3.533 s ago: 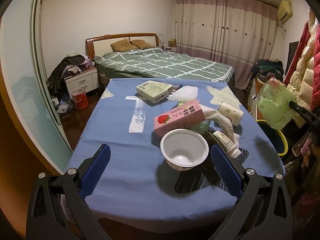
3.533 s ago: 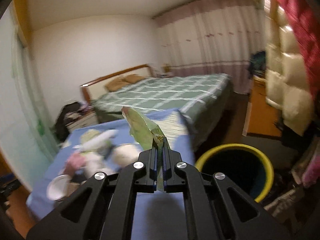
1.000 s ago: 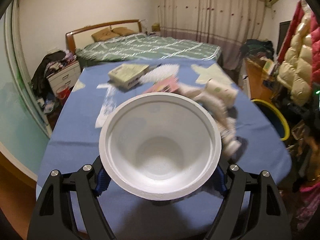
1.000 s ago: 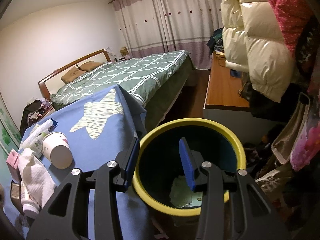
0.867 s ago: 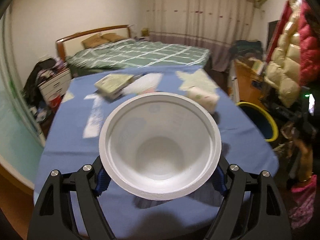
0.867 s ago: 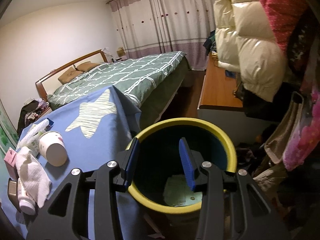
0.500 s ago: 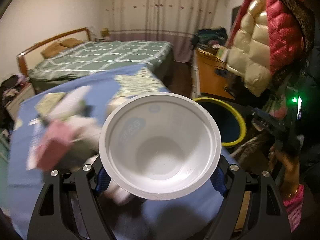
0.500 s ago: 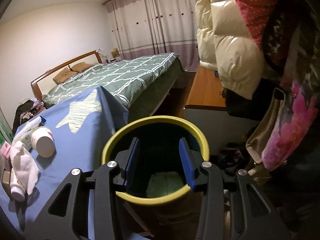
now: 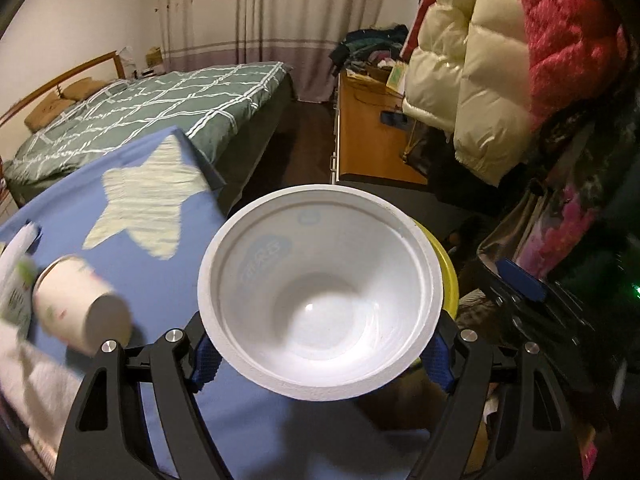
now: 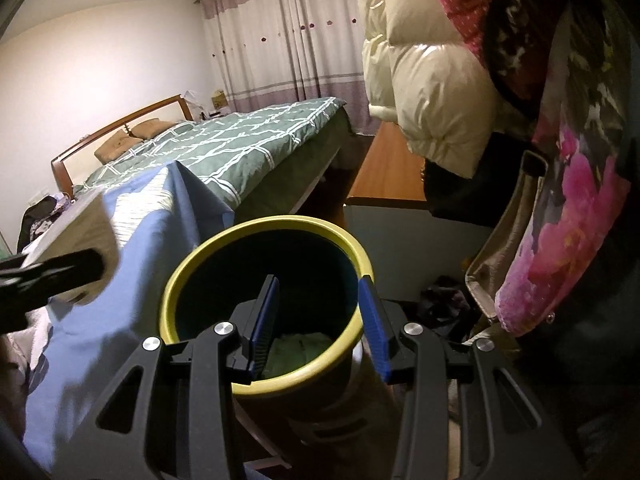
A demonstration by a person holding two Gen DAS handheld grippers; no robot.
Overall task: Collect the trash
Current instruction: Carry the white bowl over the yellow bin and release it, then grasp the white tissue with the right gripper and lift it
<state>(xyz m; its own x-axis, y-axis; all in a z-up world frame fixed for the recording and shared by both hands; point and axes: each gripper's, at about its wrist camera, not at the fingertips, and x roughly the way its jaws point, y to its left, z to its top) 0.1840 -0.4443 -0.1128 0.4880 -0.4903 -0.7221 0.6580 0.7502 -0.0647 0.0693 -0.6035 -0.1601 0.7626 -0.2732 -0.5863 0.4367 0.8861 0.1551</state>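
A white foam bowl [image 9: 320, 296] sits mouth-up between the blue pads of my left gripper [image 9: 320, 360], which is shut on it. It hangs over the right edge of the blue-clothed table [image 9: 168, 280], and the bin's yellow rim [image 9: 448, 280] peeks out behind it. In the right wrist view, my right gripper [image 10: 318, 320] is open and holds nothing, just above the yellow-rimmed bin [image 10: 200, 264]. A crumpled green bag [image 10: 300, 346] lies inside the bin. The bowl [image 10: 86, 232] shows blurred at the left of that view.
A paper cup [image 9: 76, 296] lies on its side on the table beside a white cloth [image 9: 36, 376]. Puffer jackets [image 9: 480, 80] and a flowered bag [image 10: 560, 220] hang close to the right of the bin. Behind are a wooden desk [image 9: 368, 140] and a bed [image 9: 160, 108].
My left gripper has swung right with the bowl, from over the table's middle to its right edge by the bin. The right gripper stayed open over the bin and shifted slightly.
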